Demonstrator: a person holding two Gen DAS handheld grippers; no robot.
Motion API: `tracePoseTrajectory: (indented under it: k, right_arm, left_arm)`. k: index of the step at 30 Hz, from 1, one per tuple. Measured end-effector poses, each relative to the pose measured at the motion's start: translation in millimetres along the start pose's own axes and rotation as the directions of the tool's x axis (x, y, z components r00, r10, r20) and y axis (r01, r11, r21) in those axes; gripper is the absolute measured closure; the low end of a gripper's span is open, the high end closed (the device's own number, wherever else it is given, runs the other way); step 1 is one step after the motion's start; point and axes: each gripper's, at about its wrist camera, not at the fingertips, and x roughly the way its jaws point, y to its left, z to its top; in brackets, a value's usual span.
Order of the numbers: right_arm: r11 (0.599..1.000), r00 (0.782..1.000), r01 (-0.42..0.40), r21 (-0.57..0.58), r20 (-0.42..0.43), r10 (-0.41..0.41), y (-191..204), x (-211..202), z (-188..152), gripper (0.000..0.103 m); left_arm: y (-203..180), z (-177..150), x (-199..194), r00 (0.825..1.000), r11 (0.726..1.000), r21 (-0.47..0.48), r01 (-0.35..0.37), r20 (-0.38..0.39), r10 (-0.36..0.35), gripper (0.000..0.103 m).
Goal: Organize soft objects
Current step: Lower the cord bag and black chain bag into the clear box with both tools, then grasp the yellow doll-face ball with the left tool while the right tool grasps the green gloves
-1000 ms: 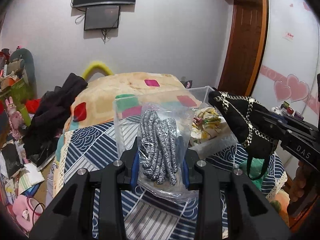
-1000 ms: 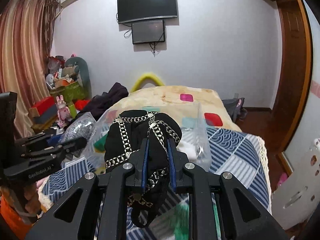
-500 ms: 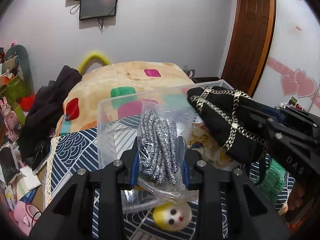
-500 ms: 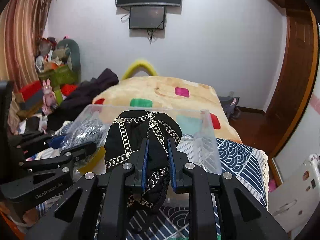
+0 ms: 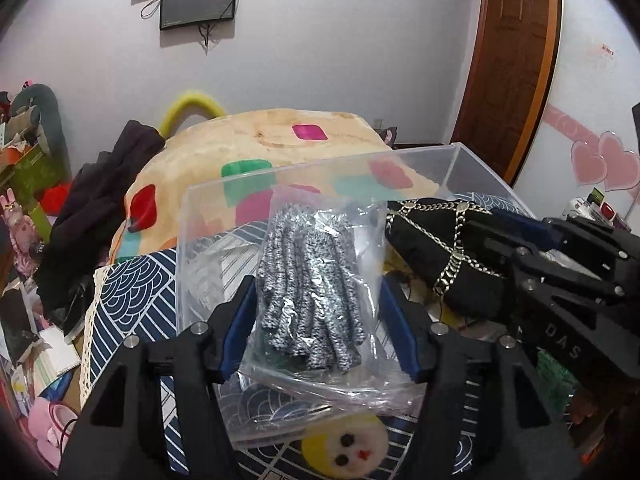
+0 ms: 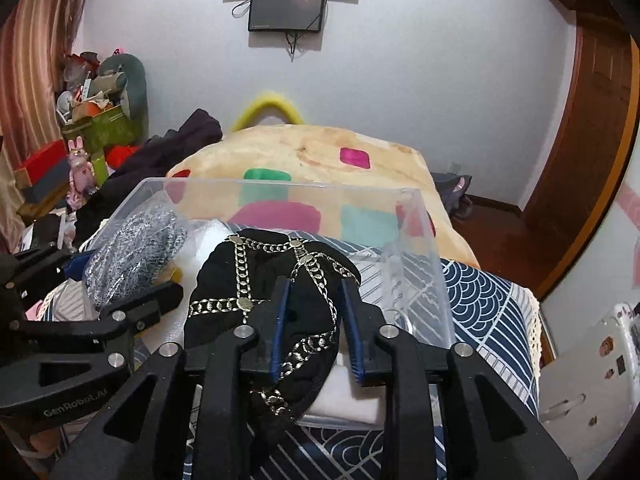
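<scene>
My left gripper has opened around a clear bag of grey speckled knit gloves, which hangs over the near wall of a clear plastic box. My right gripper stands open around a black cap with silver chains, over the box. The cap also shows in the left wrist view, and the glove bag in the right wrist view. The left gripper's body sits at the left of the right wrist view.
The box rests on a blue patterned cloth over a bed with a beige quilt. A yellow round doll face lies below the box's front. Dark clothes and clutter are piled at the left. A wooden door stands at the right.
Both grippers have moved forward and down over the box. Both sets of jaws have spread wider, loosening their hold on the glove bag and the cap.
</scene>
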Motion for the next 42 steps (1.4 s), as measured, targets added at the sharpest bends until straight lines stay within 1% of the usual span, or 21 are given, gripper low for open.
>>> tracePoseTrajectory:
  k: [4, 6, 8, 9, 13, 17, 19, 20, 21, 24, 29, 30, 33, 36, 39, 42]
  right_arm:
    - [1.0, 1.0, -0.013, 0.005, 0.02, 0.013, -3.7, -11.8, -1.3, 0.074]
    - [1.0, 0.999, -0.012, 0.006, 0.039, 0.012, -4.1, -17.7, -0.4, 0.064]
    - [1.0, 0.998, -0.008, 0.008, 0.069, 0.008, -5.7, -28.0, 0.5, 0.059]
    - [1.0, 0.997, -0.009, 0.008, 0.082, 0.009, -6.4, -33.2, 0.7, 0.059]
    - [0.999, 0.991, -0.035, 0.025, 0.133, 0.032, -10.9, -54.3, 1.9, 0.059]
    - [0.999, 0.984, -0.037, 0.029, 0.176, 0.031, -12.9, -74.9, -0.6, 0.058]
    - [0.998, 0.98, -0.043, 0.037, 0.198, 0.035, -15.4, -84.3, -3.2, 0.05]
    - [0.998, 0.977, -0.044, 0.042, 0.212, 0.034, -17.4, -88.6, -5.7, 0.044]
    - [0.998, 0.976, -0.039, 0.046, 0.217, 0.028, -18.3, -90.4, -7.8, 0.042]
    - [0.998, 0.978, -0.028, 0.058, 0.208, 0.015, -20.5, -91.3, -15.7, 0.042]
    - [0.996, 0.986, -0.009, 0.085, 0.165, -0.006, -27.6, -88.8, -38.4, 0.042]
    - [0.996, 0.988, -0.006, 0.092, 0.153, -0.008, -29.1, -87.1, -43.2, 0.042]
    - [0.992, 0.991, 0.024, 0.124, 0.125, -0.04, -34.8, -85.4, -60.8, 0.042]
    - [0.988, 0.997, 0.003, 0.154, 0.082, -0.016, -39.0, -80.2, -75.5, 0.041]
    - [0.988, 0.999, 0.019, 0.155, 0.031, -0.024, -40.7, -69.2, -87.9, 0.038]
    - [0.987, 1.0, 0.008, 0.163, -0.022, -0.004, -42.0, -54.2, -97.6, 0.038]
  left_arm:
    - [-0.9, -3.1, -3.8, 1.0, 1.0, 0.0, 0.0, -0.002, 0.0, 0.041]
    - [-0.3, -3.4, -9.7, 1.0, 1.0, -0.004, 0.009, 0.007, -0.009, 0.04]
    - [-0.2, -4.1, -18.8, 1.0, 1.0, -0.005, 0.01, 0.024, -0.01, 0.036]
    - [-0.1, -4.4, -24.9, 0.999, 1.0, -0.004, 0.009, 0.035, -0.009, 0.035]
    - [-0.3, -5.7, -46.9, 0.997, 1.0, 0.002, 0.004, 0.078, -0.004, 0.033]
    - [-1.8, -6.9, -70.5, 0.992, 1.0, 0.005, -0.006, 0.126, 0.006, 0.025]
    - [-2.0, -9.3, -84.3, 0.988, 1.0, 0.006, -0.01, 0.155, 0.009, 0.021]
    - [-1.9, -10.3, -88.8, 0.986, 1.0, 0.007, -0.008, 0.164, 0.007, 0.019]
    - [-2.3, -11.8, -92.5, 0.985, 1.0, 0.009, -0.005, 0.172, 0.003, 0.017]
    - [-3.8, -22.1, -99.8, 0.983, 1.0, 0.013, -0.015, 0.183, 0.012, 0.016]
    - [-12.1, -48.1, -96.3, 0.987, 0.997, 0.044, -0.057, 0.156, 0.049, 0.016]
    - [-12.6, -52.6, -94.6, 0.988, 0.997, 0.047, -0.055, 0.147, 0.047, 0.016]
    - [-14.4, -65.9, -85.0, 0.994, 0.998, 0.05, -0.046, 0.102, 0.04, 0.016]
    - [-15.7, -76.8, -72.1, 0.997, 0.998, 0.048, -0.049, 0.058, 0.046, 0.016]
    - [-12.8, -82.9, -54.8, 0.999, 0.999, 0.02, -0.034, 0.005, 0.034, 0.016]
    - [-8.8, -87.3, -38.9, 0.998, 0.999, -0.009, -0.039, -0.04, 0.038, 0.016]
